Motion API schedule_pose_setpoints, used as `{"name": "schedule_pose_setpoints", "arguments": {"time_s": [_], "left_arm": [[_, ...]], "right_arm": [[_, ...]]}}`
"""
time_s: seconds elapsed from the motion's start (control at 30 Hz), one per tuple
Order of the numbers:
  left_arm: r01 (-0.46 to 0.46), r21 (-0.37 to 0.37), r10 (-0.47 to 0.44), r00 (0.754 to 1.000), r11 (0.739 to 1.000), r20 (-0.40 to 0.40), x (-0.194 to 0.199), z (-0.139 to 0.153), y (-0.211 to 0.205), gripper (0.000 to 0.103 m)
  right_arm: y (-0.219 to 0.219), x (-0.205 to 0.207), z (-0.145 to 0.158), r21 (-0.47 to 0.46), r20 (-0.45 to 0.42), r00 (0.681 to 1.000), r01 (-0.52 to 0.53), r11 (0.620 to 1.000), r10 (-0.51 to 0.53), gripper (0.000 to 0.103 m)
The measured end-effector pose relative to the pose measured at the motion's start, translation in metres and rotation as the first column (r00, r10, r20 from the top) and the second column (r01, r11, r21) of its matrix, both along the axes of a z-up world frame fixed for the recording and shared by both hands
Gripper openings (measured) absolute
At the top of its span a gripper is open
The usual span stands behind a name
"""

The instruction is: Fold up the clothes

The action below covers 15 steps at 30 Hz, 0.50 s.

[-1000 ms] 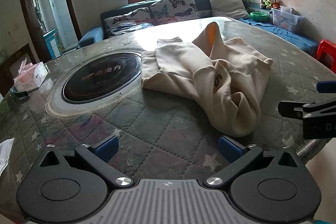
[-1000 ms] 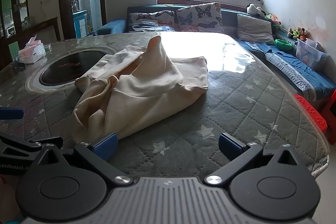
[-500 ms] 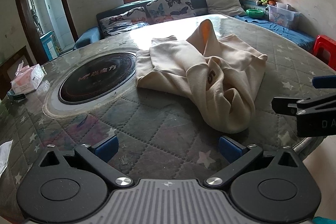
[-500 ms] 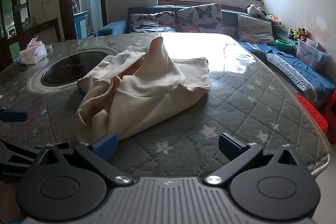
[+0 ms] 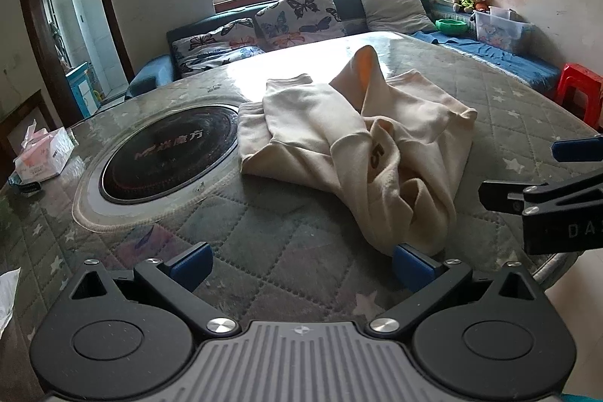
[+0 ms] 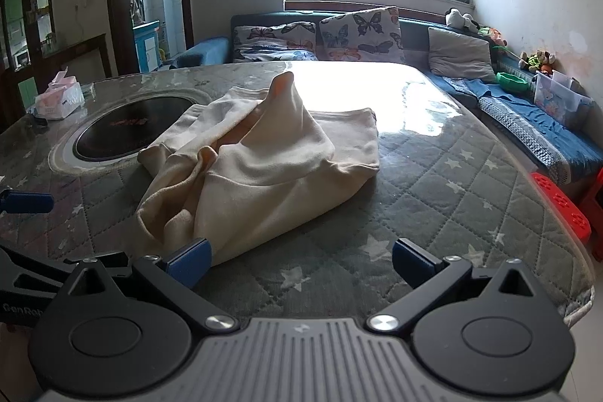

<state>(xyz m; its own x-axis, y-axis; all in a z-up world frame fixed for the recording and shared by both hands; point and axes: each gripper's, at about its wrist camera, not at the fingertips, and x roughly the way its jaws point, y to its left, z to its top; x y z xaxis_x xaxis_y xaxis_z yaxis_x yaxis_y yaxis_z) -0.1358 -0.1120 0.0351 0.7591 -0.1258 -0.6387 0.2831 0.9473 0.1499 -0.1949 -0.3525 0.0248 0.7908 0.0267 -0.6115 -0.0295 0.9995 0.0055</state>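
The left tool [image 5: 299,260] is hovering low over the near edge of the quilted surface [image 5: 271,236] with its blue pads spread wide and gripping nothing. The right tool [image 6: 299,260] is likewise gaping, its left pad lying just beside the hem of the cream sweatshirt [image 6: 260,168]. That garment is lying crumpled mid-surface, one fold peaking upward, right of the round black cooktop [image 5: 166,157]. A tissue pack [image 5: 43,155] is sitting far left.
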Motion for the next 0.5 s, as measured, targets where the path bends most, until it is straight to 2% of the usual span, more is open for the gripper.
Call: {"name": "schedule_pose_setpoints", "arguments": {"time_s": [0.33,0.5], "left_arm": [[0.002,0.006,-0.002,1.000,1.000,0.024,0.028,0.013,0.007,0.102],[-0.002,0.001,0.002,1.000,1.000,0.025,0.051,0.018,0.011,0.102]], "right_arm": [[-0.009,0.027,0.009,-0.011,0.019,1.000,-0.007,1.000,0.007,0.102],[-0.021,0.057,0.021,0.023,0.030,0.999,-0.012,1.000,0.011,0.096]]}}
